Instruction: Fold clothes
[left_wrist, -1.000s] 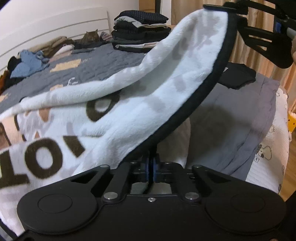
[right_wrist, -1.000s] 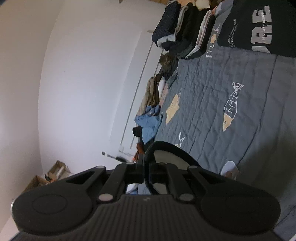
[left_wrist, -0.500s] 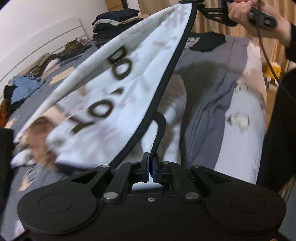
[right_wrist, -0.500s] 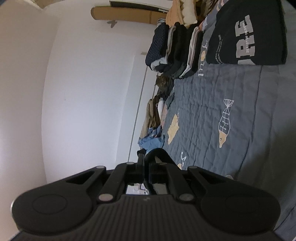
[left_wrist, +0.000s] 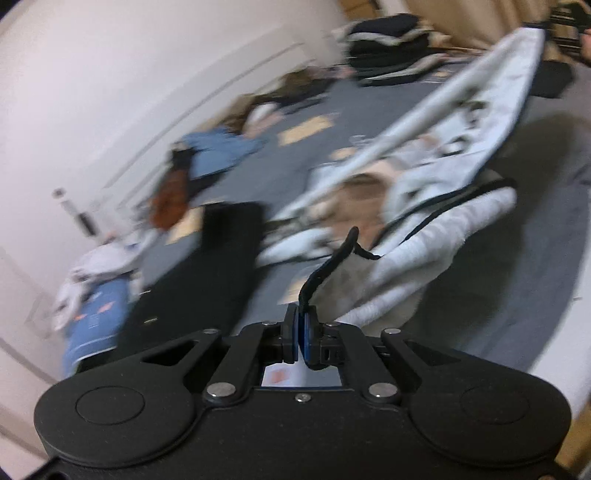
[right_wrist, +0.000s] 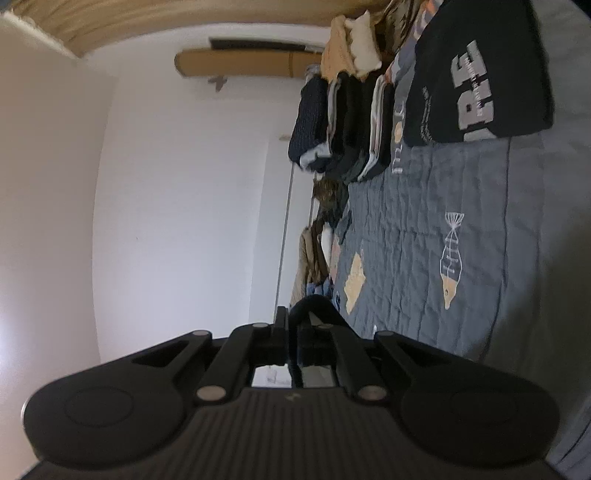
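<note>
1. White fleece blanket (left_wrist: 436, 236) with black trim: held up over the grey bedspread (left_wrist: 524, 280), stretched between the two grippers, middle sagging. No fold laid yet, as far as I can judge.
2. Left gripper (left_wrist: 301, 325): jaws closed on the black-trimmed corner.
3. Right gripper (right_wrist: 291, 332): jaws closed on a loop of black trim.
4. Done: stack of folded clothes (right_wrist: 343, 122) and a folded black shirt (right_wrist: 480, 74) on the bed.
5. Left: loose clothes (left_wrist: 218, 147) heaped along the wall side, blurred.
</note>
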